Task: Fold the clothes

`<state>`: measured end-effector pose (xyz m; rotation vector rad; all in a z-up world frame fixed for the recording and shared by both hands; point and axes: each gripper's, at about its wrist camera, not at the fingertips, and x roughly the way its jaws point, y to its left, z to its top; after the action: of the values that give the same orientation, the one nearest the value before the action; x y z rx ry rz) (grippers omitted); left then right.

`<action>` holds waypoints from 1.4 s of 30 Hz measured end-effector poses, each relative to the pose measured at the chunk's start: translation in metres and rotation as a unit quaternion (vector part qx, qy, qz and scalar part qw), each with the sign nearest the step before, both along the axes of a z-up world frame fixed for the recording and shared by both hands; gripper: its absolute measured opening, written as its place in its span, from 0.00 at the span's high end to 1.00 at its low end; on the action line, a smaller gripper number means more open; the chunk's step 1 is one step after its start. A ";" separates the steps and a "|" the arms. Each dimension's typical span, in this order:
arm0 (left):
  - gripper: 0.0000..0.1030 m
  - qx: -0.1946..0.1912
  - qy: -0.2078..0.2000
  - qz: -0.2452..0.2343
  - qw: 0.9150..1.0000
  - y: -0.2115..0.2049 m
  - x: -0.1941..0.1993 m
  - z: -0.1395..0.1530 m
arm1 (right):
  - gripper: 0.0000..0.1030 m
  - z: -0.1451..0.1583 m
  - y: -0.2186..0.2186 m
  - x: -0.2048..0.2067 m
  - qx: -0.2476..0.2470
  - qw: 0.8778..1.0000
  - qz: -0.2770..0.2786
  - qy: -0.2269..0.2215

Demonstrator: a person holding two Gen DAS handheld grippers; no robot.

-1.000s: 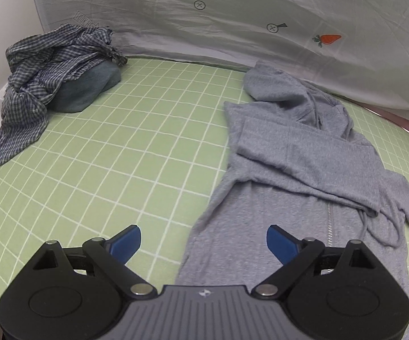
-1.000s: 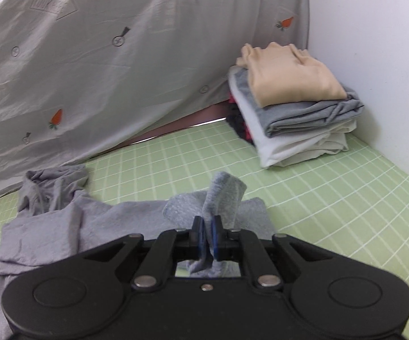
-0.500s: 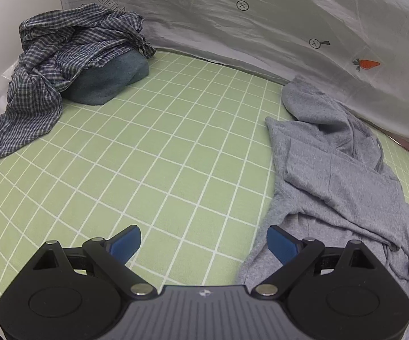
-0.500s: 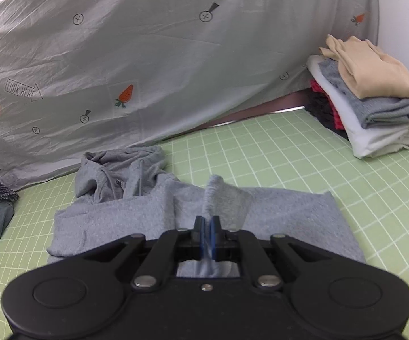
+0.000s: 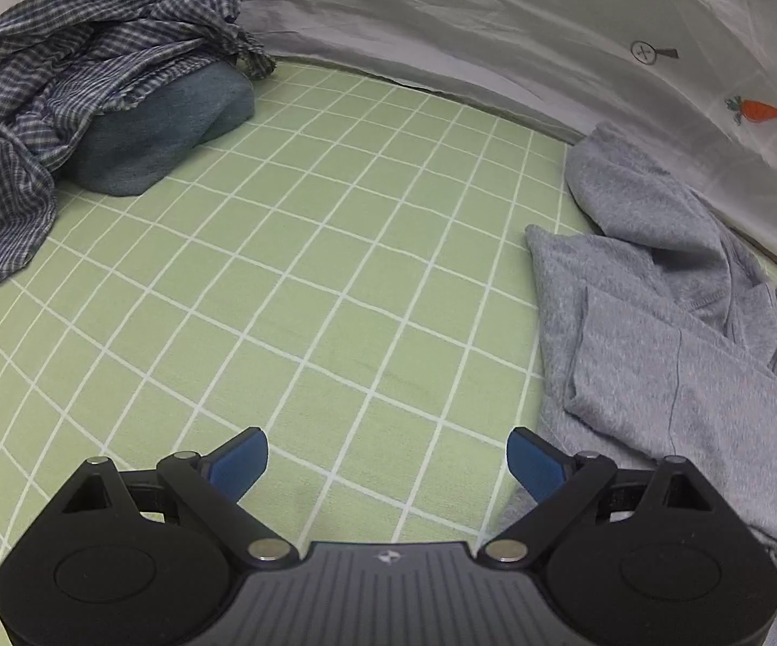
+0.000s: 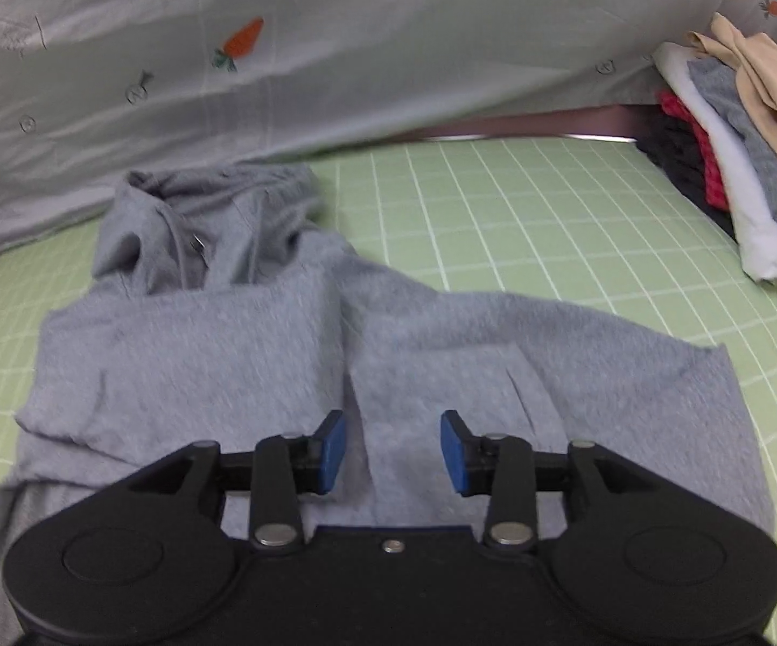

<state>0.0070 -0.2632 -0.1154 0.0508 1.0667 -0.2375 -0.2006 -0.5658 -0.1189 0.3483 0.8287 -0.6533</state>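
A grey hoodie (image 6: 291, 355) lies spread on the green grid mat (image 6: 523, 215), hood toward the back sheet and a sleeve folded across its body. My right gripper (image 6: 391, 452) hovers over the hoodie's lower middle; its jaws are opening and the blue pads touch no cloth. The left wrist view has the same hoodie (image 5: 673, 355) at the right side. Wide open, my left gripper (image 5: 386, 465) is above bare mat (image 5: 334, 280) just left of the hoodie's edge, holding nothing.
A crumpled checked shirt (image 5: 81, 81) lies over a blue-grey garment (image 5: 173, 124) at the back left. A stack of folded clothes (image 6: 749, 161) sits at the right. A pale printed sheet (image 6: 334, 54) hangs along the back edge.
My right gripper let go of the grey sleeve it was pinching, and the sleeve now lies flat on the hoodie. The left gripper slid left, off the hoodie and over bare mat.
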 end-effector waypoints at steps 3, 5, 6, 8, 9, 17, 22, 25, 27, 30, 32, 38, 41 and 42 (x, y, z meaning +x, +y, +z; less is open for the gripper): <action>0.07 0.008 0.011 -0.012 1.000 -0.003 -0.008 -0.005 | 0.28 -0.009 0.003 -0.013 -0.024 0.999 -0.028 0.027; 0.07 0.009 0.016 -0.017 1.000 -0.002 -0.011 -0.006 | 0.27 -0.012 -0.005 -0.021 -0.021 0.997 -0.058 0.035; 0.07 0.010 0.016 -0.019 1.000 -0.001 -0.012 -0.006 | 0.24 -0.013 -0.009 -0.025 -0.017 0.997 -0.073 0.035; 0.07 0.011 0.010 -0.020 1.000 -0.001 -0.013 -0.002 | 0.16 -0.018 -0.019 -0.030 0.009 0.996 -0.090 0.026; 0.07 0.010 0.007 -0.020 1.000 -0.001 -0.014 -0.001 | 0.16 -0.021 -0.024 -0.032 0.026 0.995 -0.096 0.020; 0.07 0.005 -0.008 -0.029 1.000 -0.002 -0.023 0.008 | 0.92 -0.012 -0.031 -0.055 0.061 0.992 -0.094 -0.051; 0.07 0.005 -0.011 -0.024 1.000 0.000 -0.024 0.010 | 0.92 0.022 -0.041 -0.068 0.021 0.987 -0.125 -0.099; 0.07 0.004 -0.009 -0.023 1.000 0.000 -0.023 0.009 | 0.93 0.045 -0.048 -0.064 0.006 0.983 -0.128 -0.133; 0.07 0.003 -0.008 -0.020 1.000 0.001 -0.022 0.008 | 0.93 0.061 -0.051 -0.056 -0.001 0.980 -0.122 -0.157; 0.07 0.003 -0.008 -0.014 1.000 0.003 -0.019 0.008 | 0.93 0.082 -0.047 -0.034 0.003 0.976 -0.095 -0.198; 0.07 0.003 -0.008 -0.010 1.000 0.004 -0.017 0.007 | 0.92 0.093 -0.042 -0.016 0.014 0.972 -0.069 -0.224; 0.07 0.007 -0.011 -0.001 1.000 0.007 -0.015 0.009 | 0.41 0.085 0.006 0.039 0.040 0.974 0.078 -0.207; 0.07 0.009 -0.013 0.002 1.000 0.006 -0.014 0.011 | 0.26 0.067 0.009 0.031 0.033 0.985 0.065 -0.157; 0.07 0.009 -0.012 0.001 1.000 0.005 -0.013 0.011 | 0.22 0.060 0.007 0.026 0.030 0.989 0.052 -0.138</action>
<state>-0.0059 -0.2580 -0.1040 0.0687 1.0447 -0.2257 -0.1749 -0.5591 -0.0590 0.4368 0.5978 -0.4696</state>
